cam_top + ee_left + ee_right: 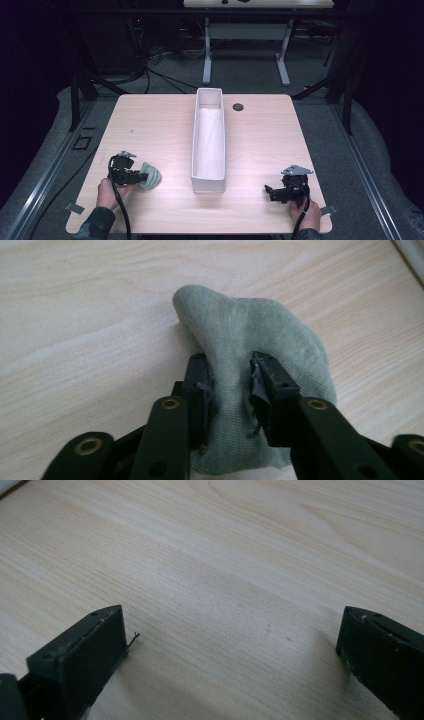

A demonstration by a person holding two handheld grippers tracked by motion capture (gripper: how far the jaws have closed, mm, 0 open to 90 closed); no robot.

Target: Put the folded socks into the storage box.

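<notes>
A grey-green sock (150, 176) lies bunched on the wooden table (150, 120) at the front left. My left gripper (142, 176) is shut on it: in the left gripper view both pads pinch a fold of the sock (250, 335), with my left gripper (231, 377) low over the tabletop. At the front right, my right gripper (268, 192) rests near the table's edge. Its jaws stand wide apart in the right gripper view, my right gripper (232, 650) holding nothing, only bare wood between them.
A long white bin (208, 142) stands lengthwise in the middle of the table, between the two grippers. A small dark round cap (238, 107) sits in the tabletop at the back right of the bin. Desk legs and cables stand beyond the far edge.
</notes>
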